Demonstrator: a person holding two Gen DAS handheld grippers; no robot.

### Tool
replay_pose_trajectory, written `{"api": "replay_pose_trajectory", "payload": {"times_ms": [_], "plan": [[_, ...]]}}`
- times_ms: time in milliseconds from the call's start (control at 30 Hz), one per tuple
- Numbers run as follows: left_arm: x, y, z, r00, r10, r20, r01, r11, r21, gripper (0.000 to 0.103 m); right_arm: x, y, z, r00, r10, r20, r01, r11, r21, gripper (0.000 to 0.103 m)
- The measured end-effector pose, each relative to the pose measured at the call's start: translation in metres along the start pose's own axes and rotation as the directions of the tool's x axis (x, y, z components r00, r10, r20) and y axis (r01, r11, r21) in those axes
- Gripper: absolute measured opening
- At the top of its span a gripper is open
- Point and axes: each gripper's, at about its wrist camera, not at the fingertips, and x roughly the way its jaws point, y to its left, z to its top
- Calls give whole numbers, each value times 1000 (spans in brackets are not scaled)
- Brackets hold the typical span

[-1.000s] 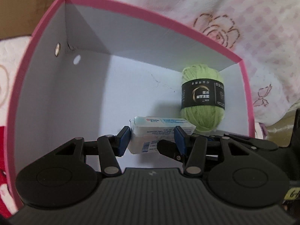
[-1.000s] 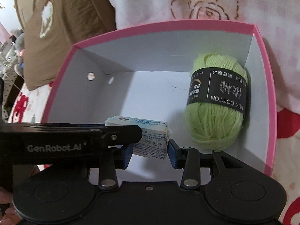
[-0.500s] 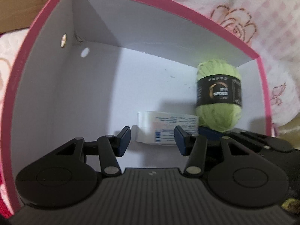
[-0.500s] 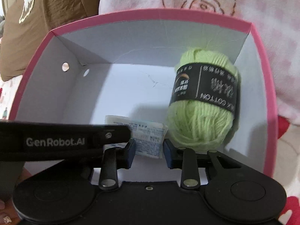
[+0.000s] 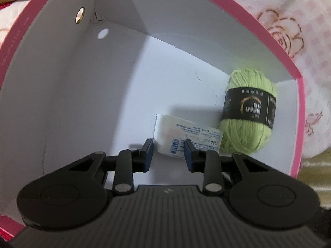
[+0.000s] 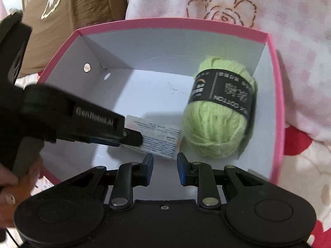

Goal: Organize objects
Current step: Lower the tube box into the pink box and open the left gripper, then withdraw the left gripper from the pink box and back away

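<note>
A pink box [image 5: 300, 124] with white inner walls holds a light green yarn ball [image 5: 246, 132] with a black band and a small white printed packet [image 5: 186, 132]. My left gripper [image 5: 168, 150] reaches down into the box. Its jaws are closing to a narrow gap, and the packet lies flat just beyond them, running on behind the right finger. In the right wrist view the left gripper [image 6: 134, 138] lies across the packet [image 6: 159, 136]. My right gripper [image 6: 164, 161] is closing too, its tips at the packet's near edge, not pressing it. The yarn ball [image 6: 215, 136] lies right of them.
The box [image 6: 165, 23] rests on a pink flowered blanket [image 6: 269, 4]. A brown garment [image 6: 72, 10] lies beyond its far left corner. A hand [image 6: 8, 186] holds the left gripper's handle. A metal eyelet [image 5: 79, 15] sits in the left wall.
Both pairs of jaws have narrowed. The left gripper has sunk deeper into the box. The packet, which showed two faces between the left fingers, now lies flat on the box floor.
</note>
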Motion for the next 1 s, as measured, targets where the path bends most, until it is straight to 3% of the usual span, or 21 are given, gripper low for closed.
{"api": "replay_pose_trajectory", "payload": {"times_ms": [200,333,433,833,1000], "plan": [[1,-4,-4,1000,-20,-5,20,1000,-1,31,-3,8,-5,1000,-23,17,24,999,-43,28],[-6,-9,-7,999,46,9,-47,997,68,37,-10,4,-6,999,-4,33,5,1000,-30,28],[-15,-9,-8,999,30,21,-31,995,97,40,-24,11,-8,999,-16,52,20,996,-91,28],[-95,-20,-40,996,-29,83,6,964,266,46,-95,10,-24,994,58,89,-49,994,-102,36],[-124,-23,-59,997,-14,77,-9,957,289,47,-114,15,-29,995,15,98,-4,994,-105,38]]}}
